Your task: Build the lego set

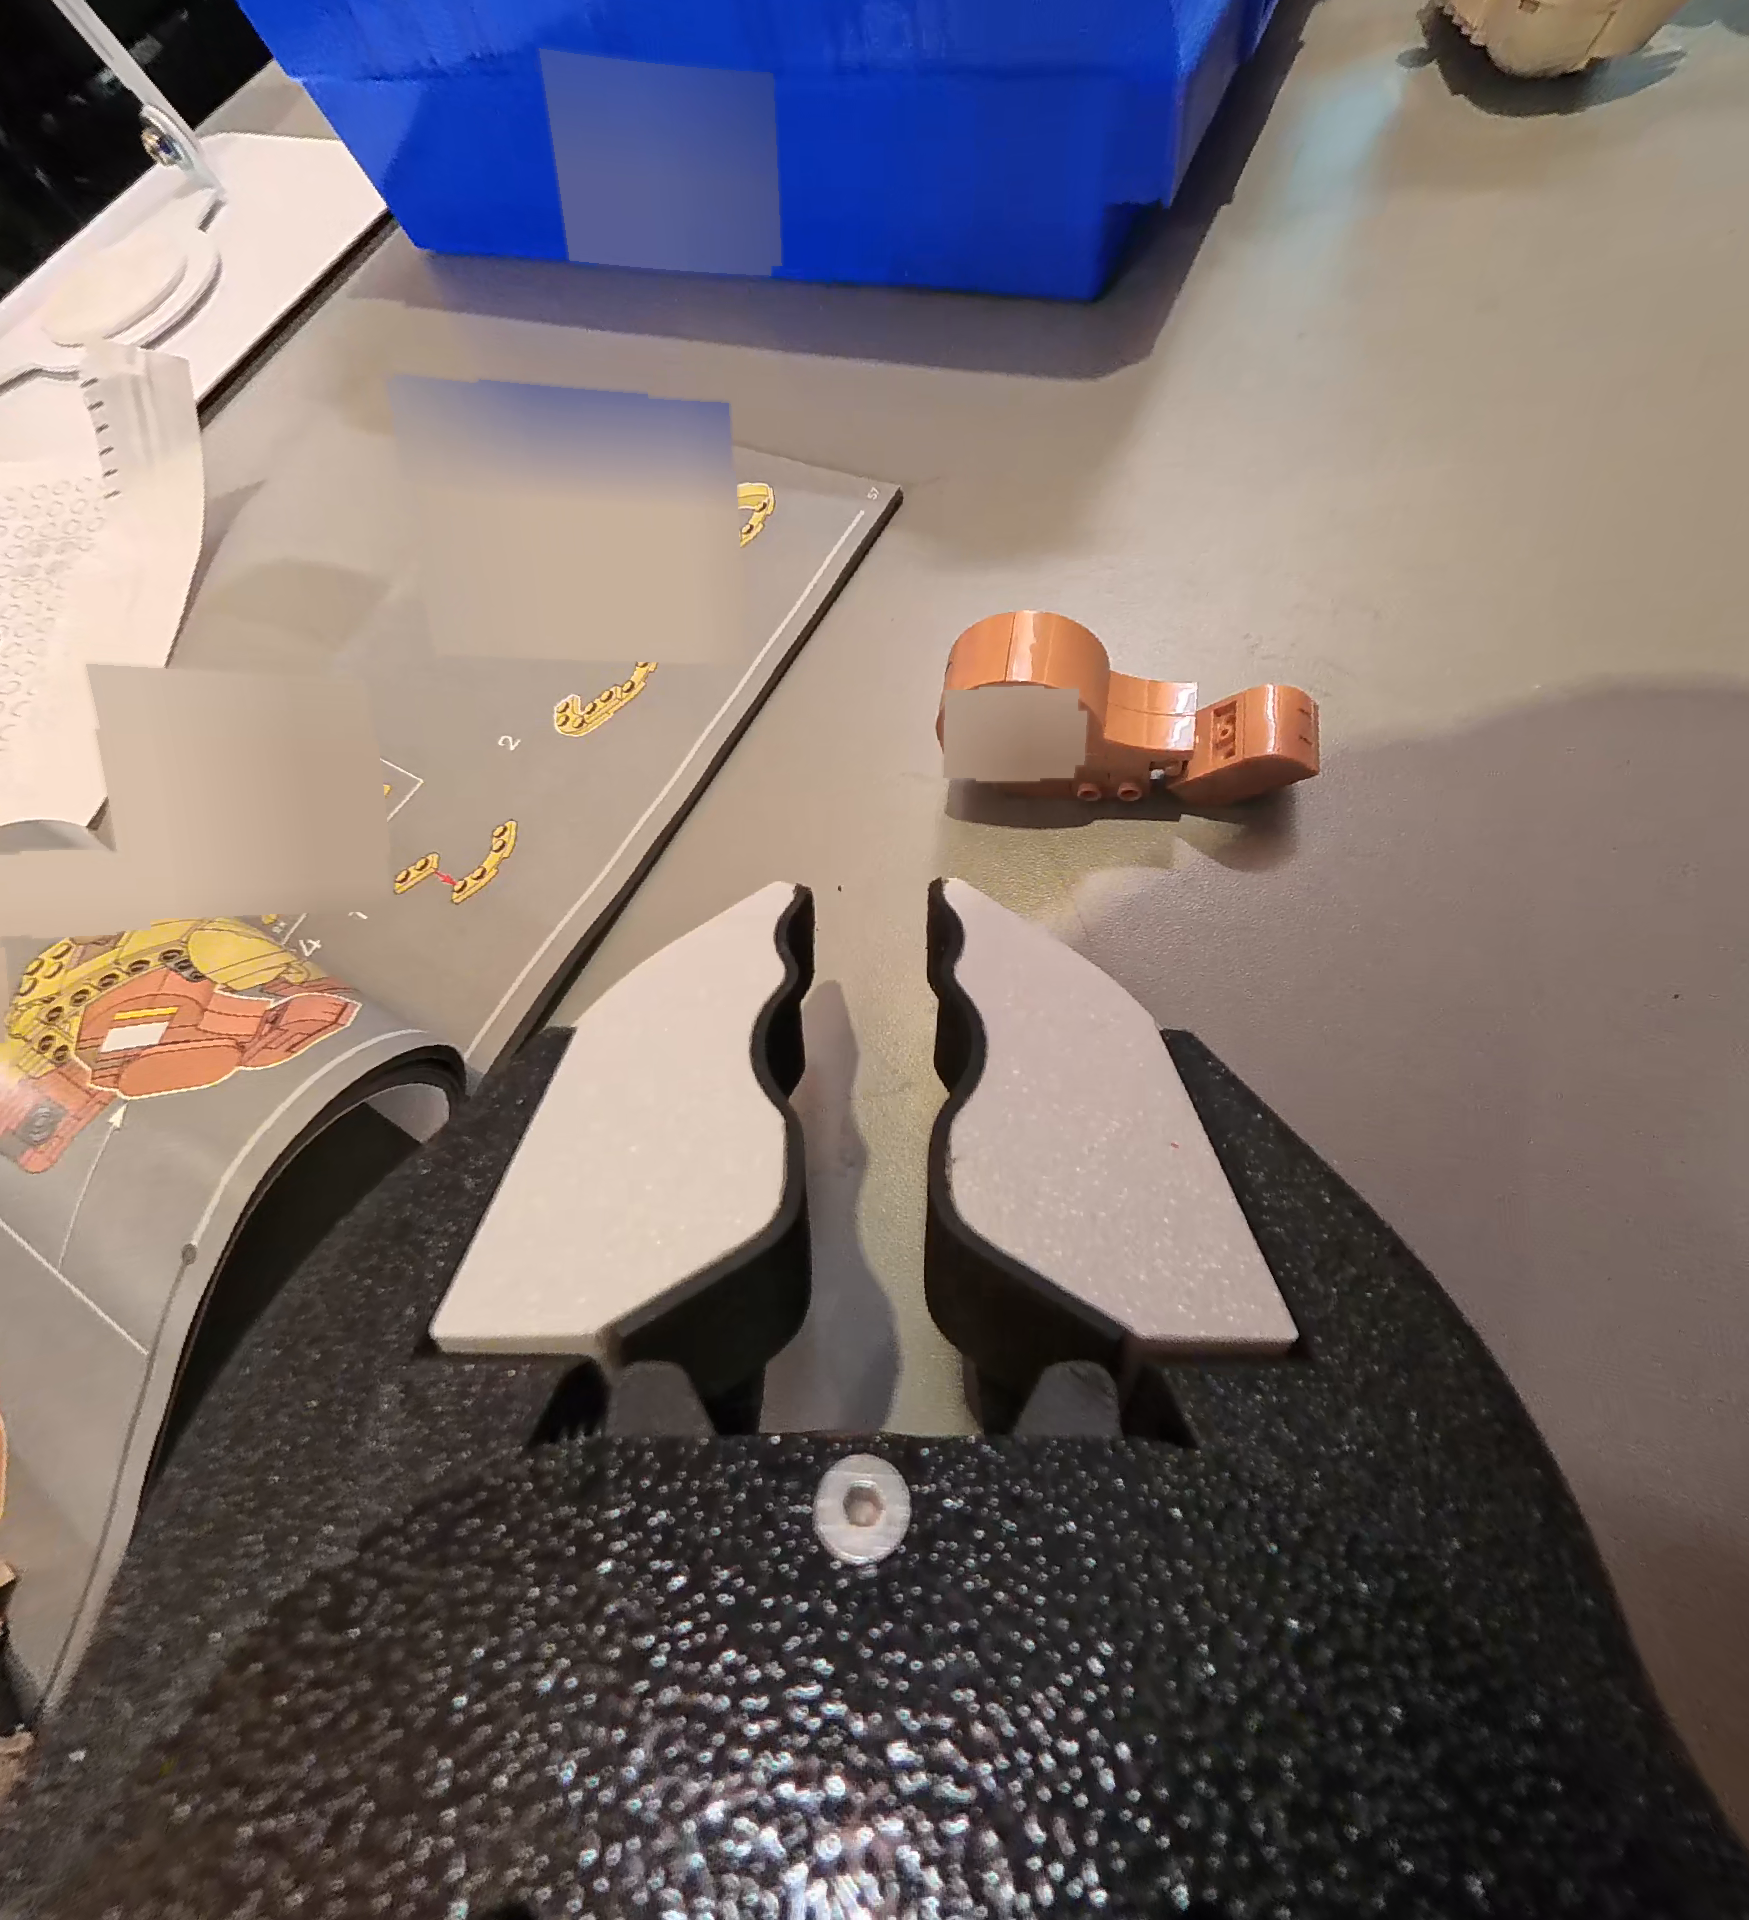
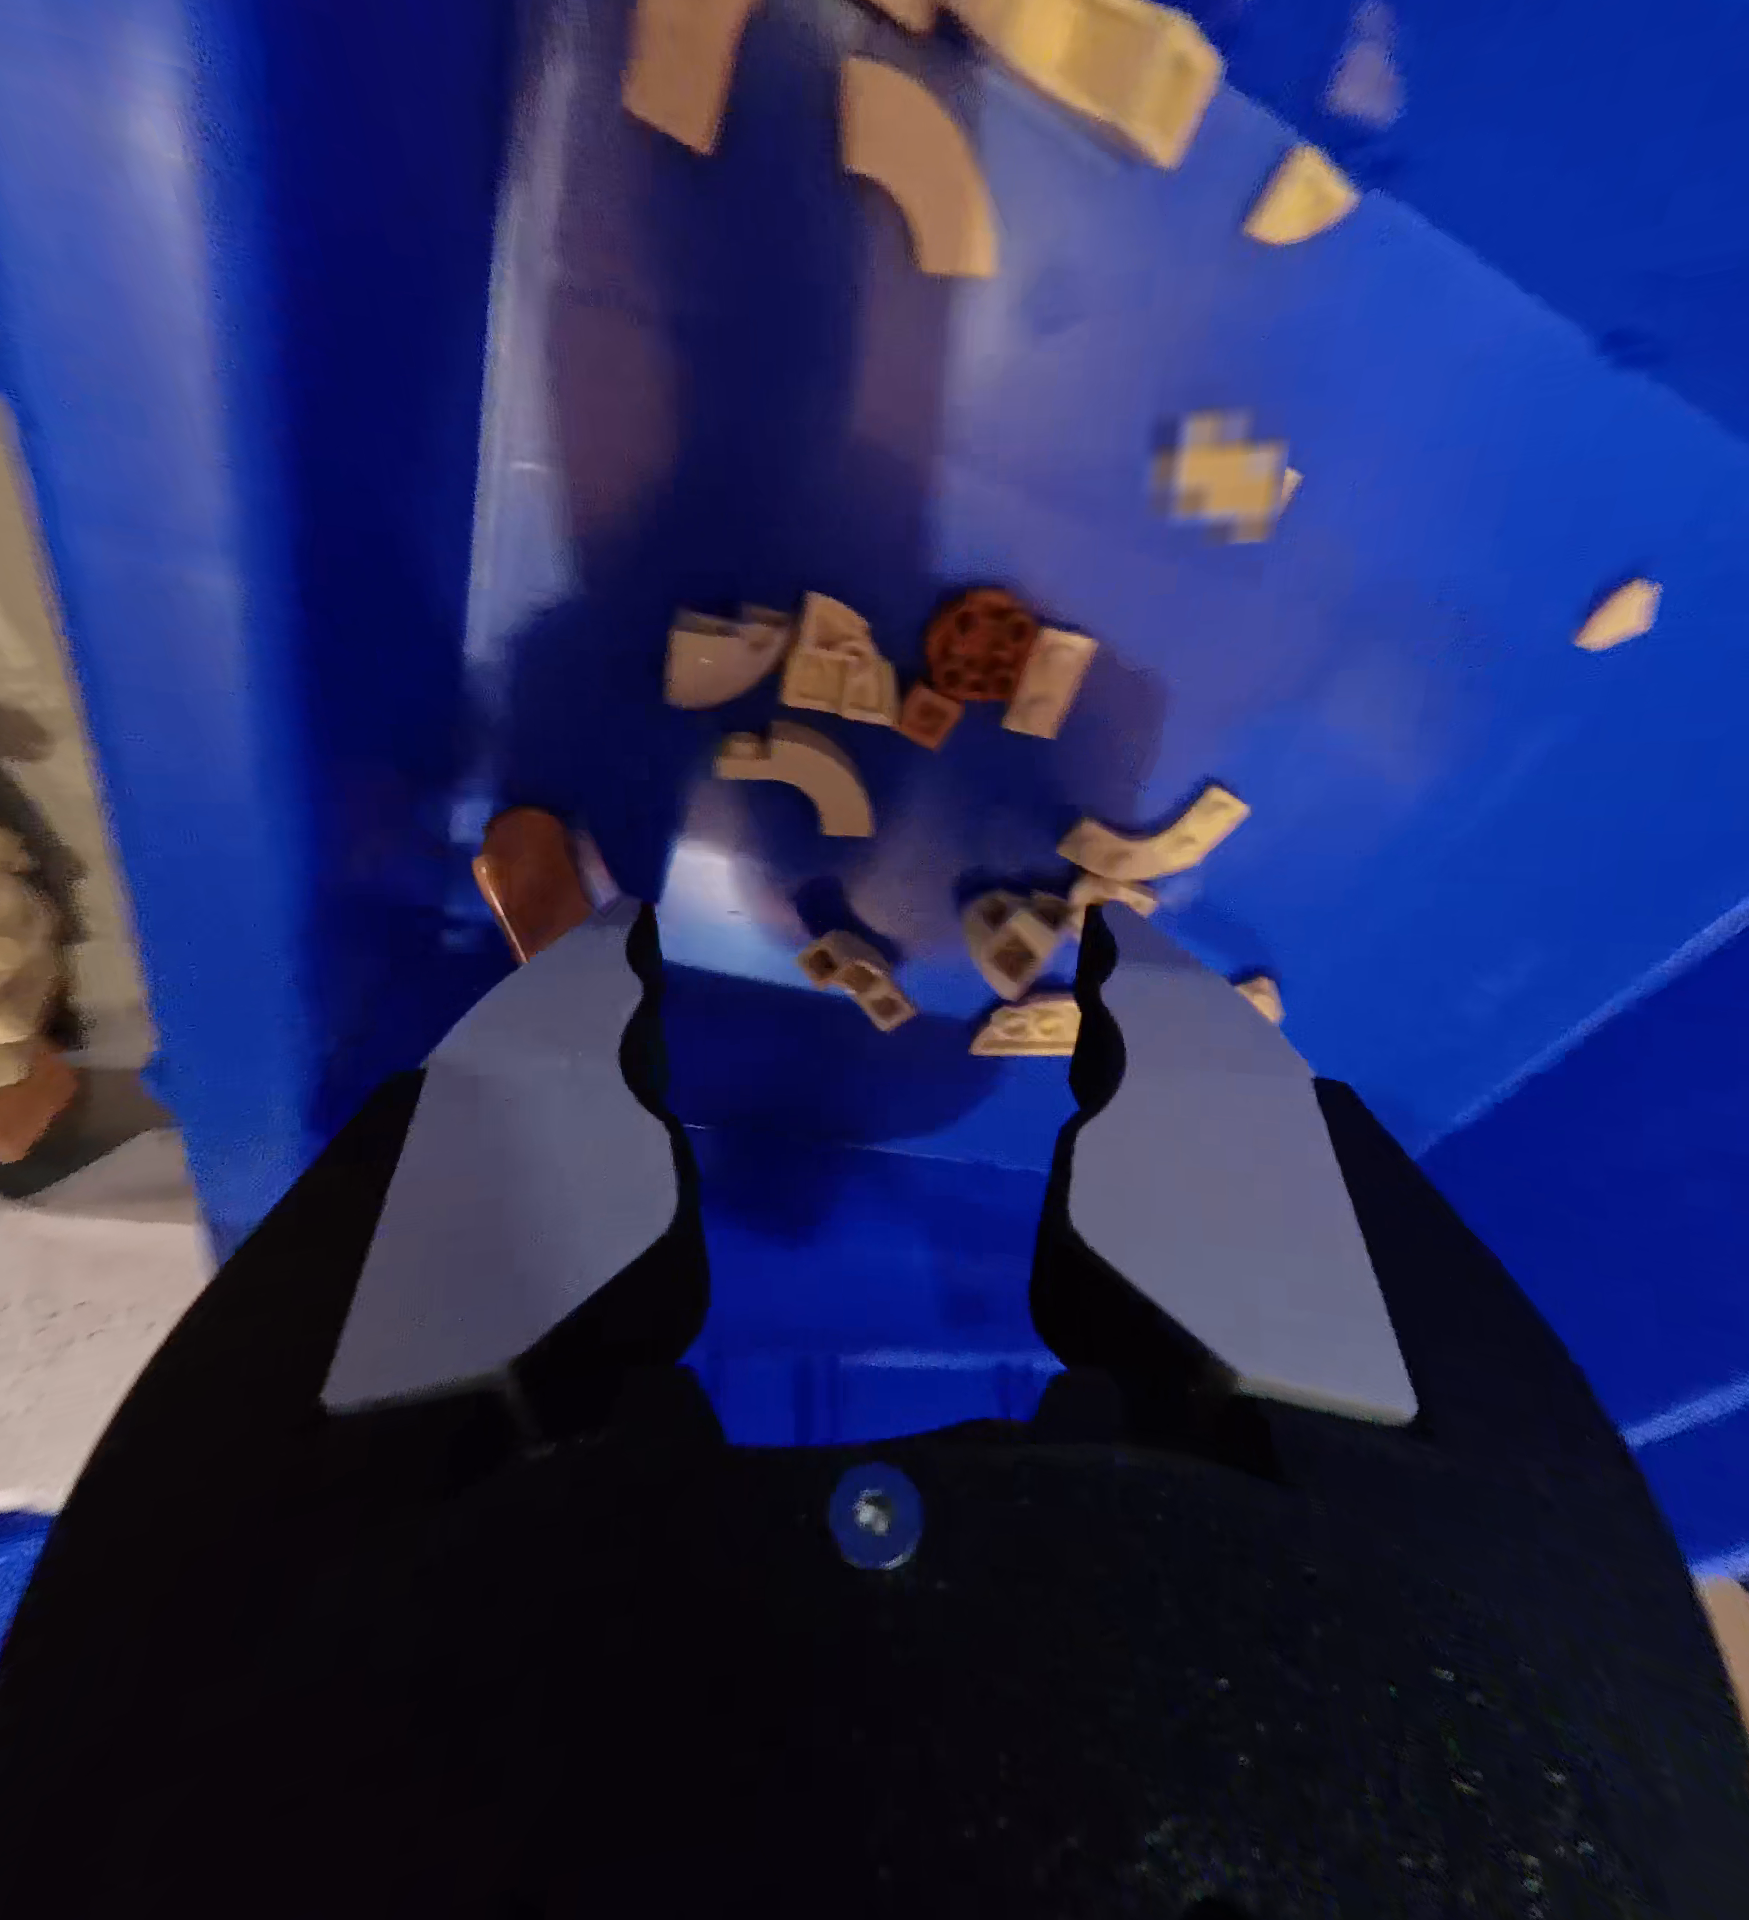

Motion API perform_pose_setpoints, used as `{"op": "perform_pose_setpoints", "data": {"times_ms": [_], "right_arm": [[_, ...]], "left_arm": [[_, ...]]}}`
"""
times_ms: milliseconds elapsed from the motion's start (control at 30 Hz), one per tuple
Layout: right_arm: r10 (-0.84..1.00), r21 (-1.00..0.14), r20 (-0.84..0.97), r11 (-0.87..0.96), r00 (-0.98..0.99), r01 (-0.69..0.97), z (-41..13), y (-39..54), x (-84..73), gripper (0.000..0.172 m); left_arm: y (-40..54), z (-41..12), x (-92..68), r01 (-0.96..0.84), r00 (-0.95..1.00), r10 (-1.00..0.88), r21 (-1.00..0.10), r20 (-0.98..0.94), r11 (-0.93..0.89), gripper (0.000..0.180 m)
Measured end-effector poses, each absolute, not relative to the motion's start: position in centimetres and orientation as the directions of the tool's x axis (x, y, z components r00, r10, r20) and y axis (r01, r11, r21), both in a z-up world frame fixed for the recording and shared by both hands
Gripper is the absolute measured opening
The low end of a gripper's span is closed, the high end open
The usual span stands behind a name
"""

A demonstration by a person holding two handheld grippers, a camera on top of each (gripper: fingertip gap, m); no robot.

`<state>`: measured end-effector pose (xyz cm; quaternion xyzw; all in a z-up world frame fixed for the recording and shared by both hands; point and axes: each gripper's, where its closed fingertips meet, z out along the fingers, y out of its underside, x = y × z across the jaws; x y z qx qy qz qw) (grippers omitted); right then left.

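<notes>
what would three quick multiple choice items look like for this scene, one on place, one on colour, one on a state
1. Where does the right gripper point?
A. into the blue bin
B. at a booklet
C. at a shelf

2. What colour is the brick assembly on the table?
A. green
B. brown
C. white

3. How is the left gripper?
A. clamped on a brick
B. holding paper
C. slightly parted, holding nothing

Answers: 1 A, loose tan pieces on blue lie ahead of it. 2 B, its curved parts are brown. 3 C, bare table shows between its fingers.
</notes>
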<state>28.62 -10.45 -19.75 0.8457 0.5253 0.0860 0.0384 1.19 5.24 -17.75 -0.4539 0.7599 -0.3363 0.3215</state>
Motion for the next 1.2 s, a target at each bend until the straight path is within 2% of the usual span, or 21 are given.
{"op": "perform_pose_setpoints", "data": {"times_ms": [67, 200, 400, 500, 533, 567, 633, 833, 967, 1000, 1033, 1100, 1167, 1200], "right_arm": [[0.895, 0.179, 0.161, -0.441, 0.416, 0.879, -19.6, -10.2, 29.6, 0.081], [0.896, 0.121, 0.098, -0.443, 0.434, 0.888, -19.0, -11.3, 28.6, 0.083], [0.911, 0.138, 0.070, -0.412, 0.406, 0.901, -19.9, -11.6, 28.0, 0.085], [0.903, 0.122, 0.094, -0.429, 0.419, 0.895, -19.8, -11.1, 28.1, 0.095], [0.895, 0.116, 0.117, -0.442, 0.430, 0.889, -19.7, -10.7, 28.3, 0.095], [0.885, 0.111, 0.166, -0.456, 0.436, 0.883, -19.5, -10.1, 28.6, 0.089], [0.878, 0.132, 0.235, -0.454, 0.418, 0.881, -19.2, -9.3, 29.5, 0.090], [0.895, 0.094, 0.111, -0.442, 0.432, 0.892, -19.0, -11.2, 28.4, 0.097], [0.900, 0.100, 0.130, -0.429, 0.415, 0.898, -20.0, -10.7, 28.0, 0.096], [0.893, 0.099, 0.152, -0.441, 0.424, 0.892, -19.9, -10.3, 28.1, 0.100], [0.883, 0.099, 0.194, -0.450, 0.427, 0.887, -19.6, -9.8, 28.5, 0.093], [0.878, 0.118, 0.229, -0.454, 0.421, 0.883, -19.4, -9.6, 29.4, 0.090], [0.869, 0.110, 0.206, -0.477, 0.450, 0.872, -19.1, -10.2, 29.5, 0.086], [0.868, 0.084, 0.169, -0.485, 0.467, 0.871, -19.0, -10.6, 29.0, 0.077]], "left_arm": [[5.2, -17.8, 1.1, -0.473, -0.384, -0.904, -0.800, -0.191, 0.370, 0.020], [5.2, -17.8, 1.1, -0.469, -0.385, -0.900, -0.797, -0.203, 0.380, 0.020], [5.2, -17.9, 1.1, -0.472, -0.385, -0.898, -0.791, -0.213, 0.390, 0.020], [5.2, -17.9, 1.1, -0.472, -0.385, -0.897, -0.790, -0.215, 0.392, 0.020], [5.2, -17.9, 1.1, -0.471, -0.386, -0.897, -0.790, -0.215, 0.392, 0.020], [5.2, -17.9, 1.1, -0.470, -0.386, -0.897, -0.790, -0.216, 0.393, 0.020], [5.2, -18.0, 1.0, -0.471, -0.387, -0.895, -0.788, -0.219, 0.397, 0.020], [5.2, -18.0, 1.0, -0.471, -0.386, -0.895, -0.787, -0.221, 0.398, 0.020], [5.1, -18.1, 1.0, -0.474, -0.388, -0.894, -0.783, -0.225, 0.403, 0.020], [5.1, -18.1, 1.0, -0.473, -0.387, -0.894, -0.783, -0.226, 0.403, 0.020], [5.2, -18.0, 1.0, -0.472, -0.387, -0.894, -0.785, -0.225, 0.402, 0.020], [5.2, -18.0, 1.0, -0.470, -0.385, -0.895, -0.787, -0.224, 0.399, 0.020], [5.2, -18.0, 1.0, -0.471, -0.385, -0.895, -0.785, -0.227, 0.402, 0.020], [5.2, -18.0, 1.0, -0.469, -0.385, -0.894, -0.786, -0.230, 0.404, 0.020]]}}
